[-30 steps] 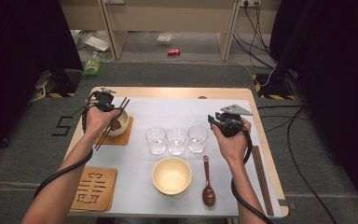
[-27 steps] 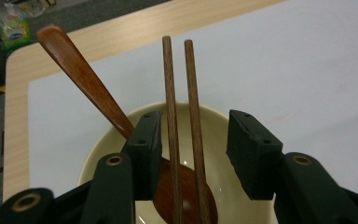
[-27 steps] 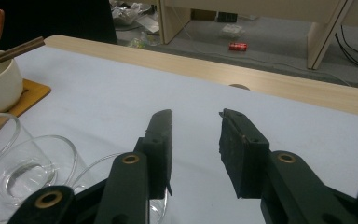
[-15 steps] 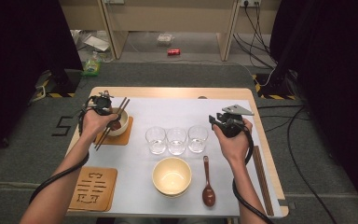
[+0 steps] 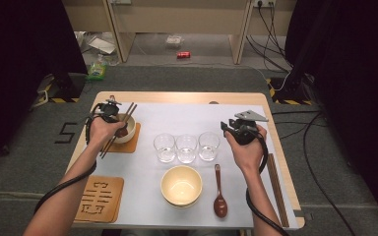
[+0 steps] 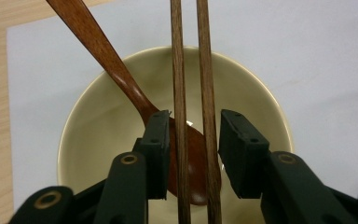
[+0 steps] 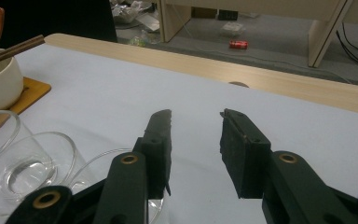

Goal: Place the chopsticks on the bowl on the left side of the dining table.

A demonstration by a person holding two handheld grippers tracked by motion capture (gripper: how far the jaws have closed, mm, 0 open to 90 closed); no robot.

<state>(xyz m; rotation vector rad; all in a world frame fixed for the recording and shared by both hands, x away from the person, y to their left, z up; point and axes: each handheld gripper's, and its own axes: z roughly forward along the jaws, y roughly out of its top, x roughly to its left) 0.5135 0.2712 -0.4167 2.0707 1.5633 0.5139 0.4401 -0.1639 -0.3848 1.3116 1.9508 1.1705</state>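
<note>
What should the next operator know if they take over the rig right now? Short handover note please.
Left gripper: above the small bowl on its coaster, straddling the chopsticks laid across the rim; jaws have just been closing, pads not yet pressing.
Right gripper: open, empty, held over the mat right of the three glasses.
A spoon sits in the small bowl. The big bowl and second spoon lie untouched near the front edge.
Done: left gripper lined up on the chopsticks.
Left: probably close on them and lift.

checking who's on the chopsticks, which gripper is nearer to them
Left. The left gripper has just been closing, its jaws either side of the chopsticks over the bowl, not yet pressing. The right gripper hangs beyond the glasses.
</note>
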